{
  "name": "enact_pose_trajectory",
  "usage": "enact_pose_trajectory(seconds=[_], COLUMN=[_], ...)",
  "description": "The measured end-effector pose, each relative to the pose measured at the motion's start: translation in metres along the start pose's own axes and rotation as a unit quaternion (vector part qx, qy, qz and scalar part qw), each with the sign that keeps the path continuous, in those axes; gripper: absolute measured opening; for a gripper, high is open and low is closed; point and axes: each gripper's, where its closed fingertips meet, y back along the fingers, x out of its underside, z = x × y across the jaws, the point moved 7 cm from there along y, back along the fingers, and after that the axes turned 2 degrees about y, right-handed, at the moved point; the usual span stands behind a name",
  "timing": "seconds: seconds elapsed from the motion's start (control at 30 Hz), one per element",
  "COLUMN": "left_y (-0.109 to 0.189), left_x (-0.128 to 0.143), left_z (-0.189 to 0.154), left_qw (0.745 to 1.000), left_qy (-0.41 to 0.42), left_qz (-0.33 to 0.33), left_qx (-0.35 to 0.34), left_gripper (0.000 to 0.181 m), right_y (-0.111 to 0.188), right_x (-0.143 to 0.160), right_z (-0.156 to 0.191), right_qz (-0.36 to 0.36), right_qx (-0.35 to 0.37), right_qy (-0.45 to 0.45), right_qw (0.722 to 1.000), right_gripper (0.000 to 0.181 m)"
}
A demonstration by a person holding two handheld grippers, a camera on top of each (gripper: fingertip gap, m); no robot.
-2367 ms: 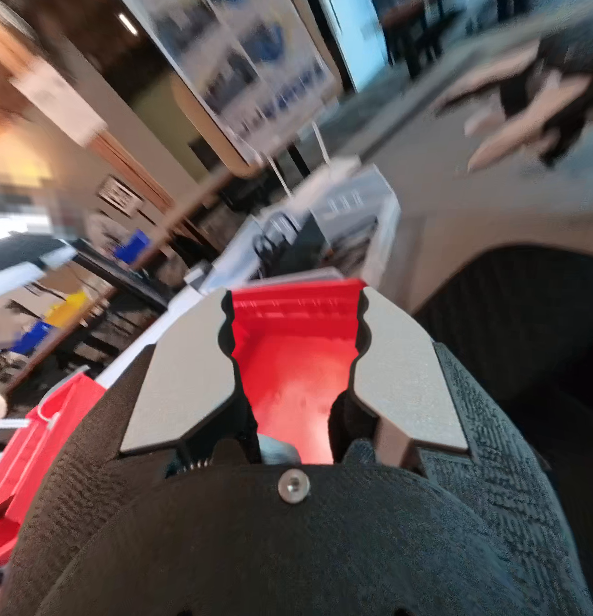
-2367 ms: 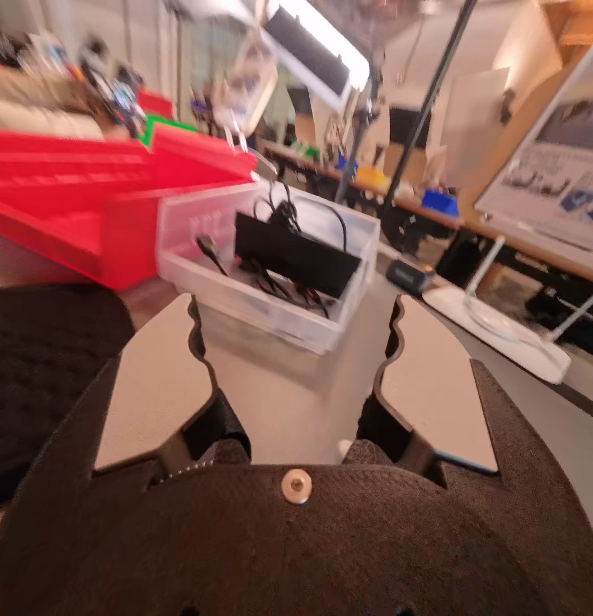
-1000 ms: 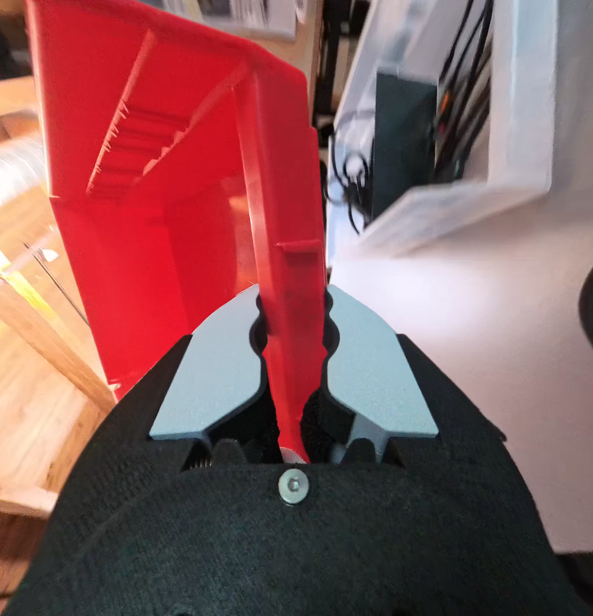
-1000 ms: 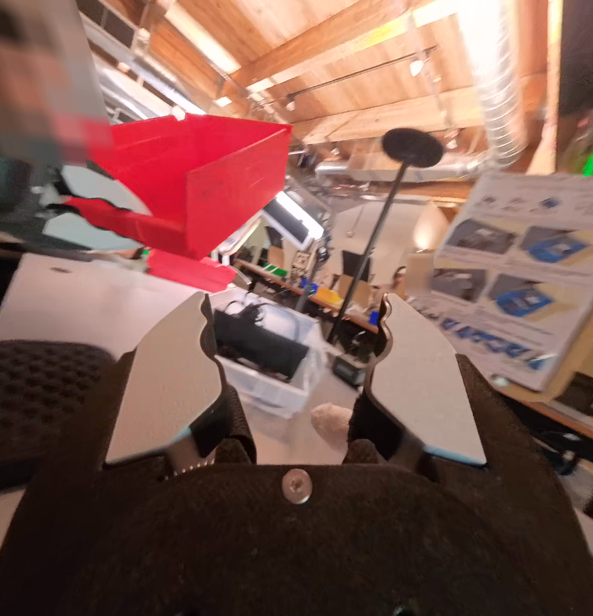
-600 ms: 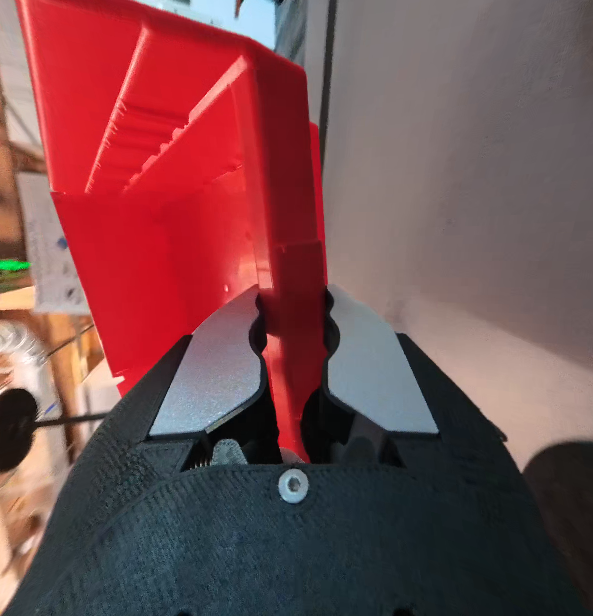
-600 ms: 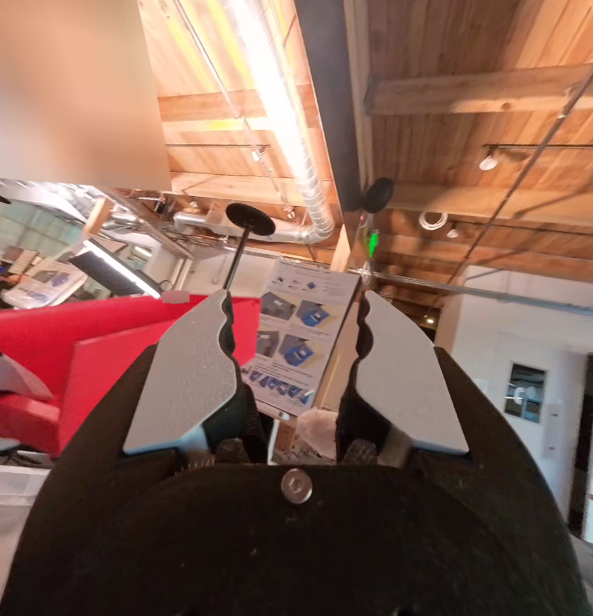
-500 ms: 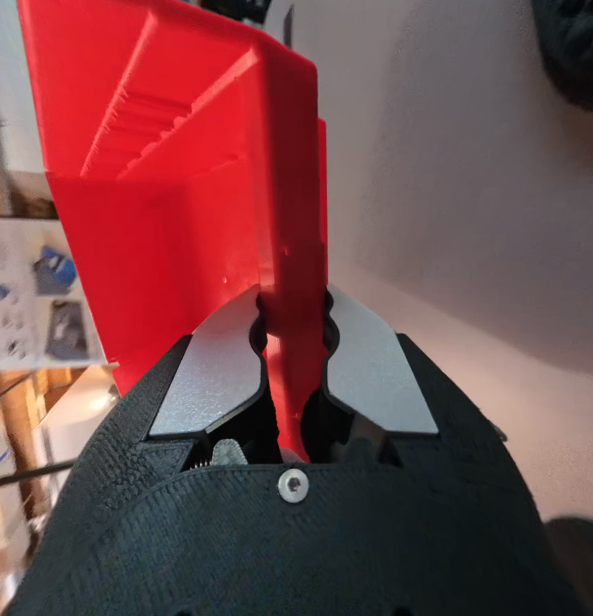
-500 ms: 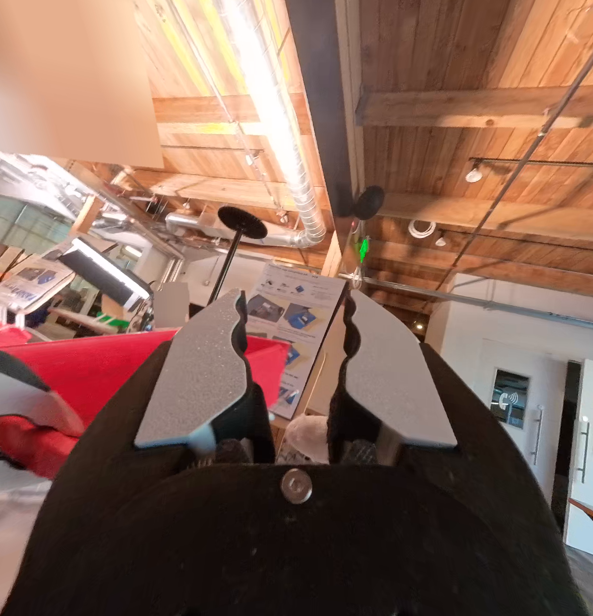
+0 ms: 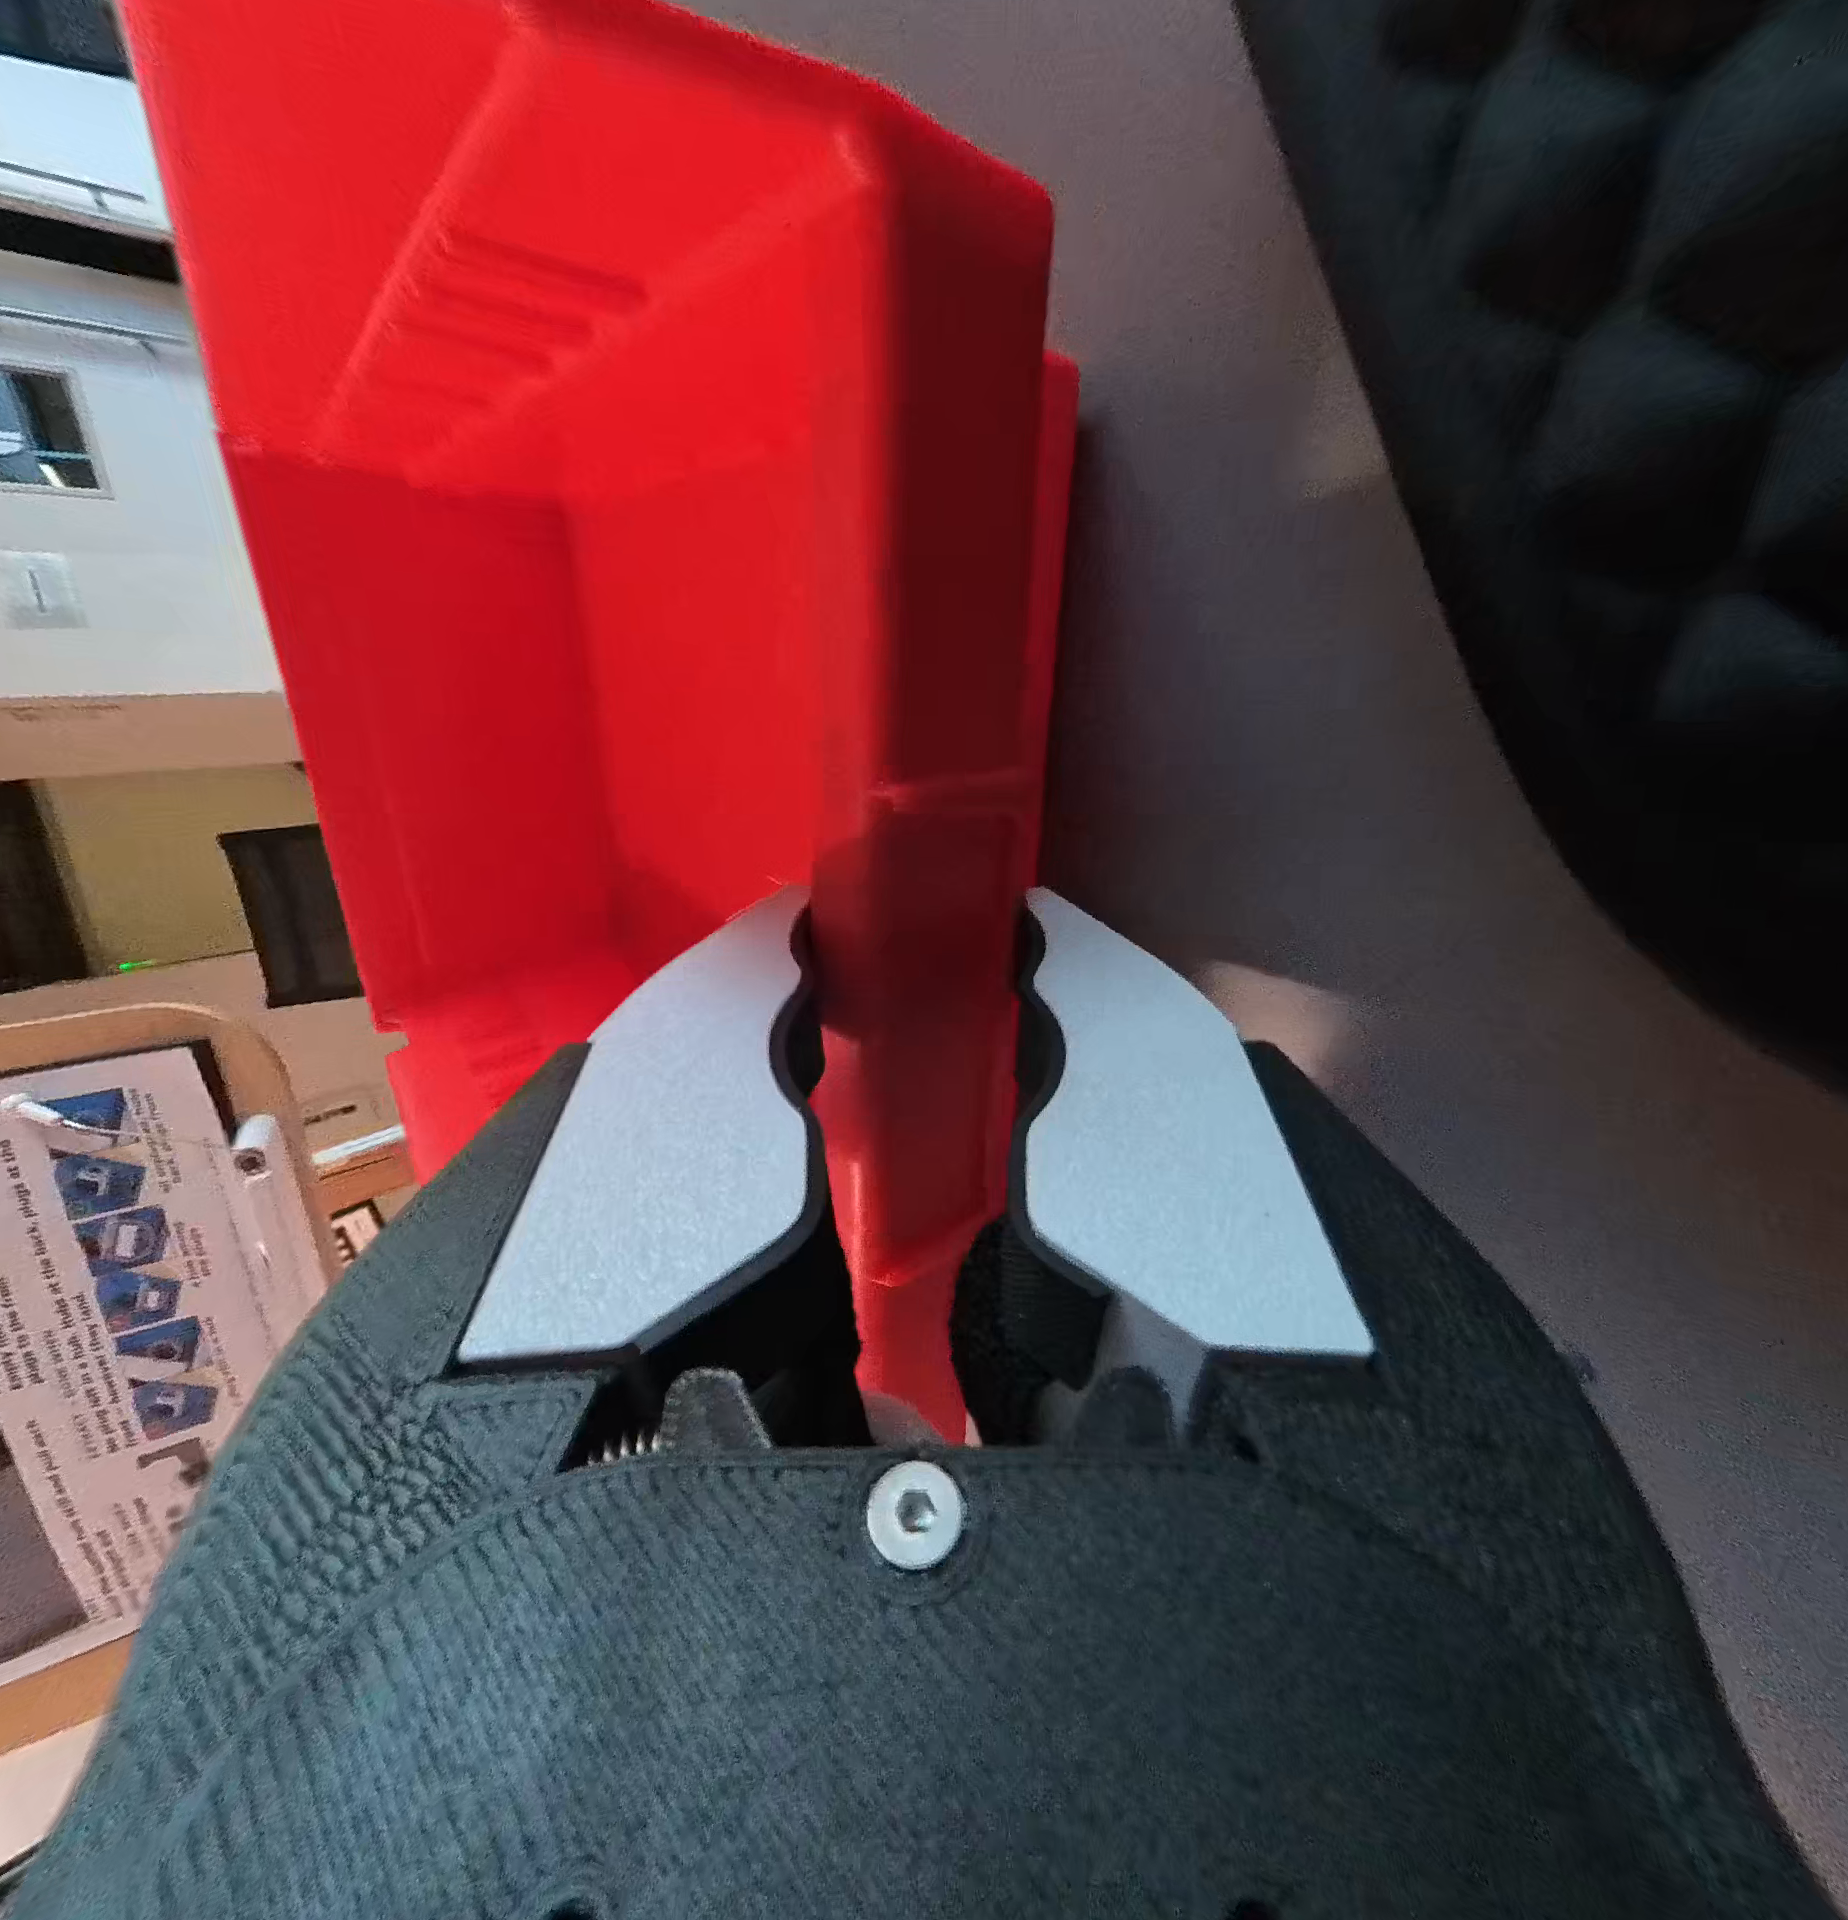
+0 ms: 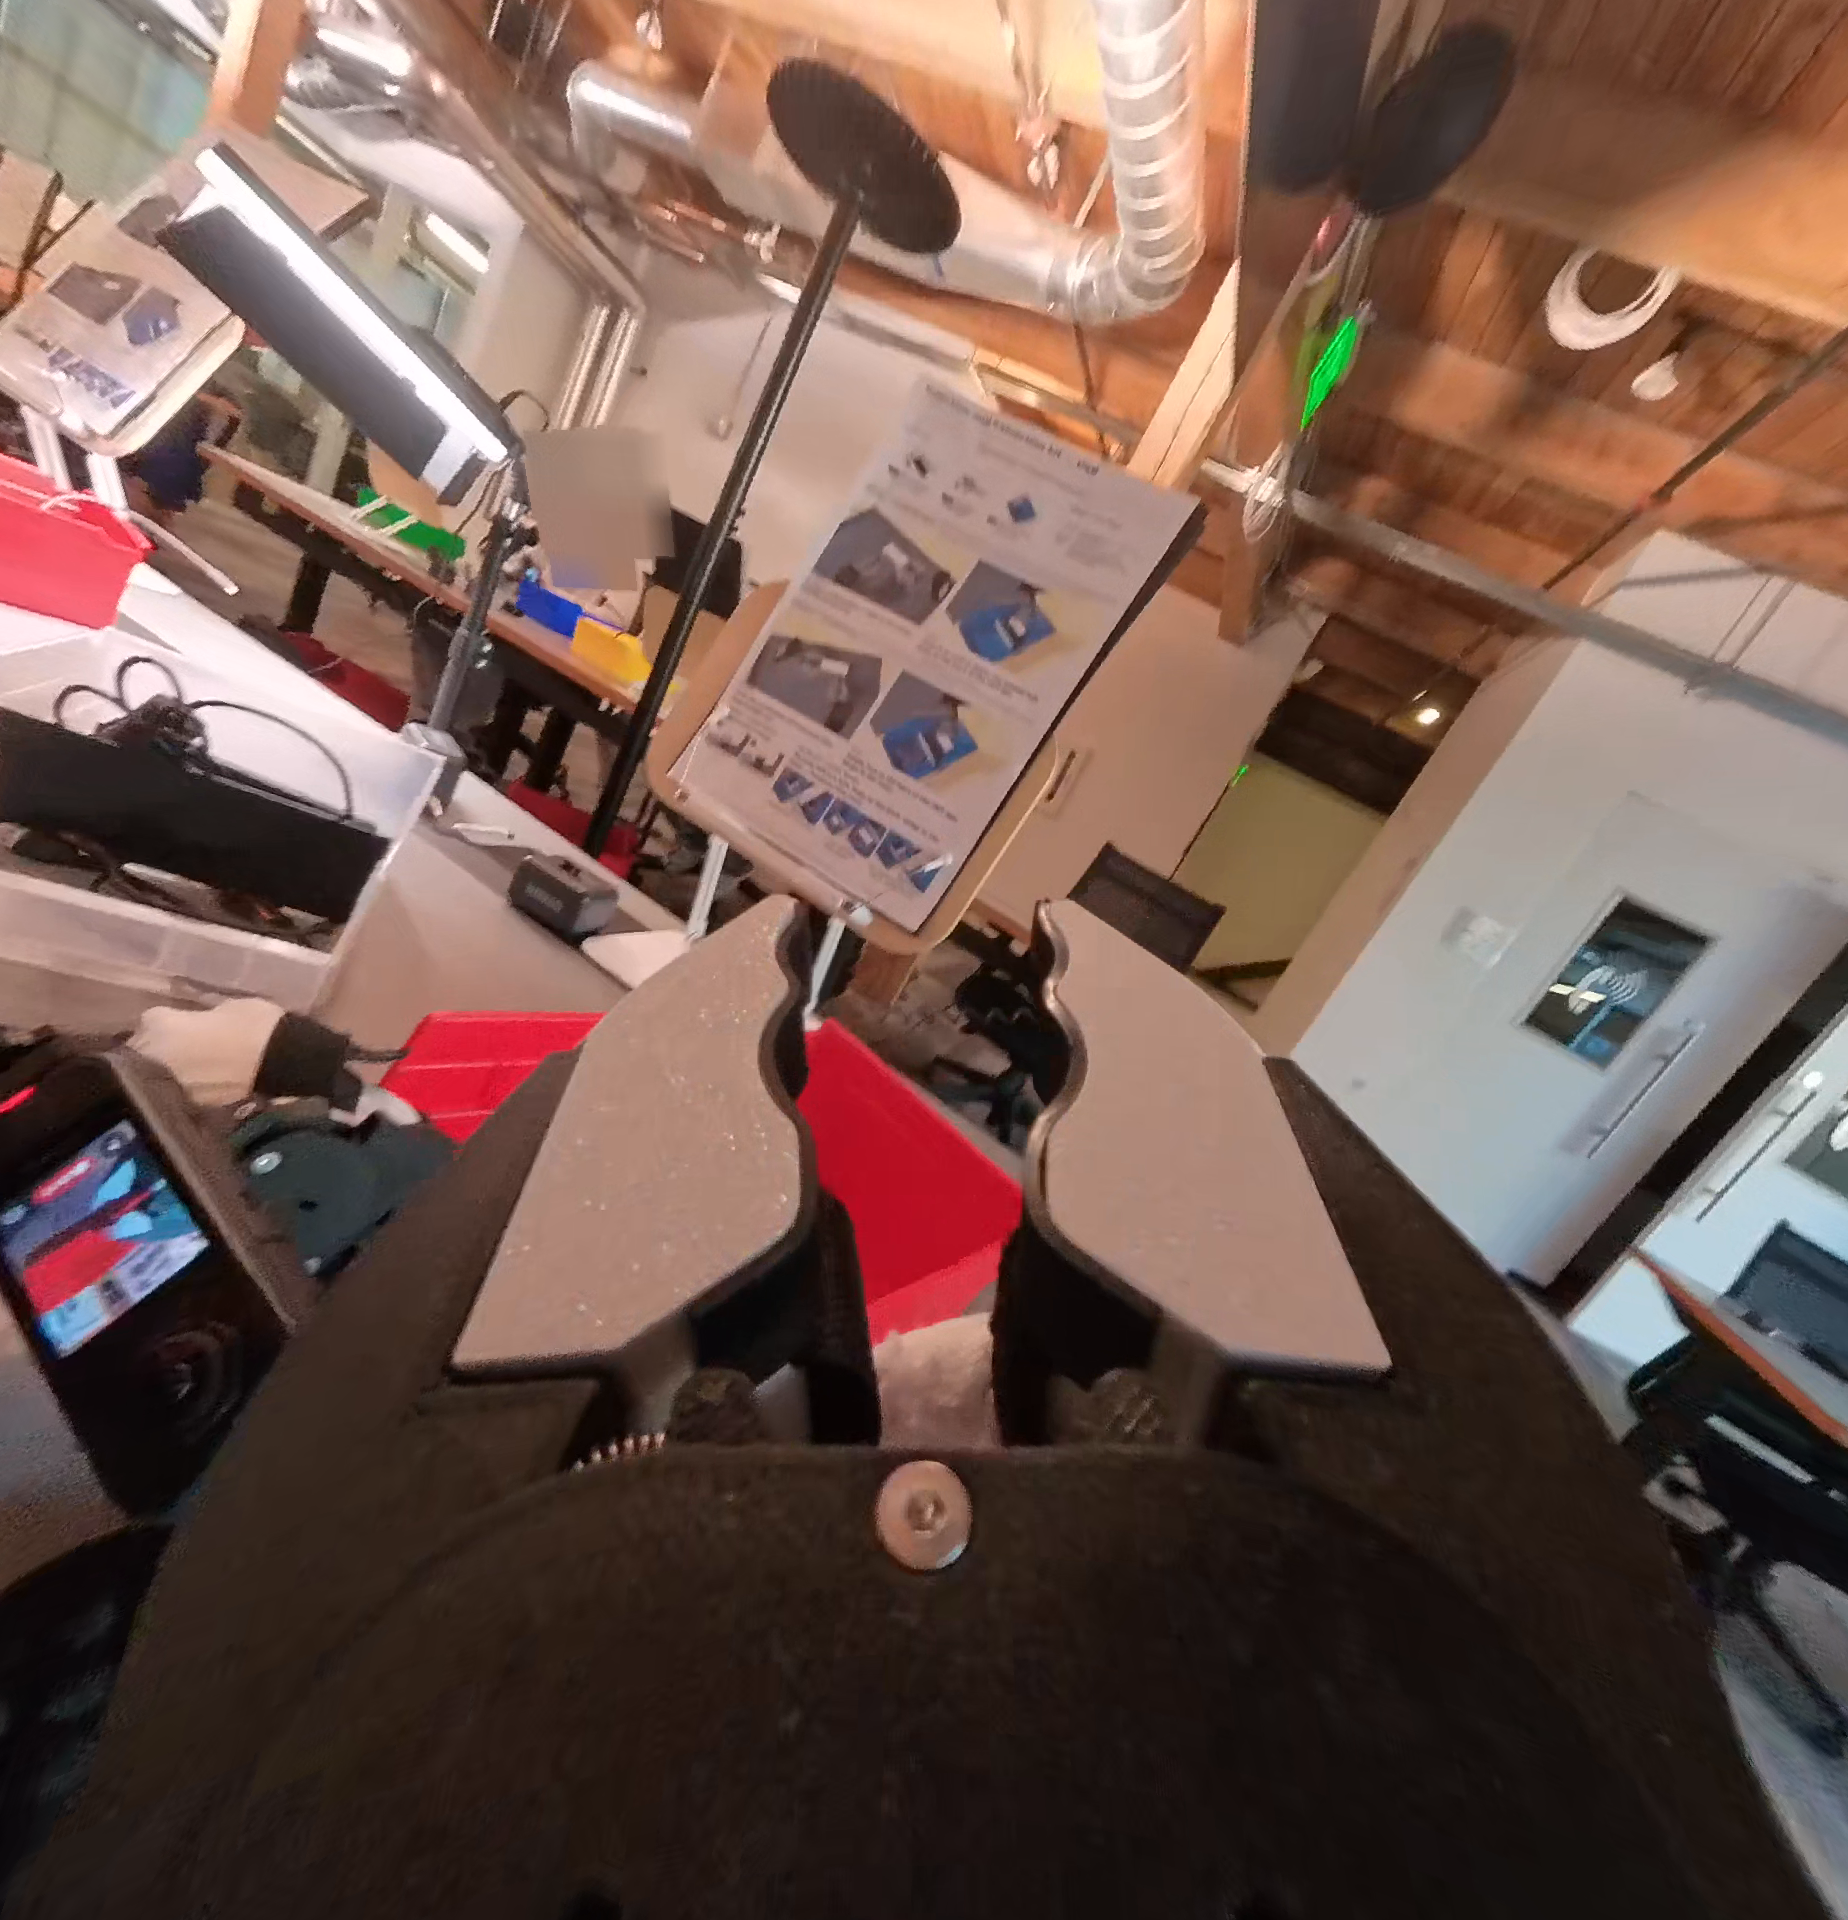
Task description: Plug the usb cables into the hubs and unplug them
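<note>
while the left gripper point(image 9: 915, 961) clamps its matte grey jaws on the side wall of a glossy red plastic bin point(image 9: 629, 540), the bin is tipped on edge against the pale tabletop point(image 9: 1263, 644). the right gripper point(image 10: 918, 971) points upward past a picture board point(image 10: 930, 675) toward the wooden ceiling, jaws apart and empty, above the same bin. the black rectangular hub point(image 10: 172, 805) with its tangled dark cables point(image 10: 161, 717) lies in a clear plastic tray point(image 10: 151, 945) on the table, well to the left.
</note>
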Motion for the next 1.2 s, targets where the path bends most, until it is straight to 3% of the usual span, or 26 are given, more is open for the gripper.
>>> enact_pose_trajectory(seconds=[0.1,0.2,0.3,0.37,0.5,0.57,0.67,0.73,0.8,1.0,1.2], left_y=[0.014,0.051,0.097,0.122,0.142,0.141,0.130,0.124,0.122,0.145,0.191], left_x=[0.002,0.022,0.077,0.125,0.208,0.231,0.246,0.252,0.260,0.304,0.357], left_z=[0.003,0.008,0.024,0.027,0.007,-0.003,-0.012,-0.015,-0.018,-0.026,-0.047], left_qw=[1.000,0.996,0.987,0.967,0.910,0.900,0.910,0.916,0.915,0.908,0.898], left_qy=[0.013,0.070,0.155,0.249,0.413,0.428,0.393,0.355,0.338,0.360,0.368], left_qz=[-0.009,-0.045,-0.020,-0.001,0.031,0.066,0.129,0.184,0.218,0.213,0.240], left_qx=[-0.003,0.007,-0.037,-0.043,0.031,0.047,0.037,0.026,0.025,0.023,0.038], left_gripper=[0.064,0.071,0.067,0.063,0.063,0.064,0.058,0.044,0.031,0.031,0.034], right_y=[-0.007,-0.015,-0.033,-0.051,-0.082,-0.092,-0.097,-0.099,-0.096,-0.067,-0.022], right_x=[0.008,0.022,0.045,0.067,0.116,0.136,0.155,0.162,0.165,0.186,0.199], right_z=[0.009,0.027,0.059,0.082,0.132,0.146,0.161,0.158,0.150,0.099,0.054], right_qz=[0.042,0.096,0.180,0.259,0.380,0.418,0.450,0.457,0.466,0.495,0.503], right_qx=[-0.045,-0.128,-0.240,-0.268,-0.320,-0.311,-0.318,-0.294,-0.295,-0.284,-0.290], right_qy=[-0.011,-0.020,-0.055,-0.029,0.015,0.038,0.062,0.085,0.075,0.042,0.057], right_qw=[0.998,0.987,0.953,0.927,0.868,0.853,0.832,0.835,0.831,0.820,0.812], right_gripper=[0.040,0.041,0.041,0.043,0.035,0.041,0.048,0.035,0.033,0.036,0.036])
